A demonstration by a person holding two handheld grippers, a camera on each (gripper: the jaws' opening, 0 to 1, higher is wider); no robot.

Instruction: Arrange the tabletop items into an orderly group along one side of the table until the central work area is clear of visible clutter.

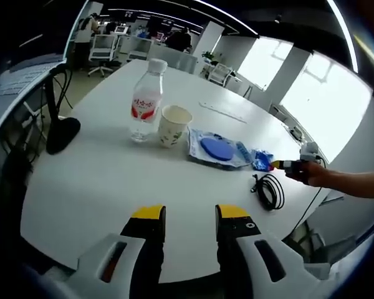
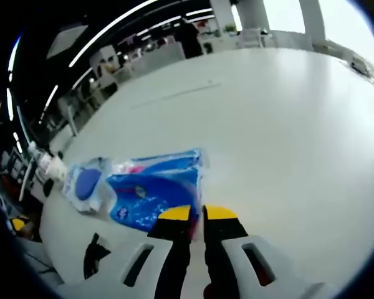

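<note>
Slippage risk — right gripper (image 2: 196, 215), jaws nearly closed, pinches only the blue packet (image 2: 151, 190) edge; left gripper (image 1: 190, 215) hangs open, empty.

Open office w/ bright windows (image 1: 327, 93), ceiling strip lights (image 2: 106, 28), chairs (image 1: 103, 50).

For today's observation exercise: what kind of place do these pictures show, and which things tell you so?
Probably an open-plan office: a large white table, office chairs with desks behind, and long ceiling strip lights.

Water bottle (image 1: 145, 99) stands beside paper cup (image 1: 173, 125).
</note>
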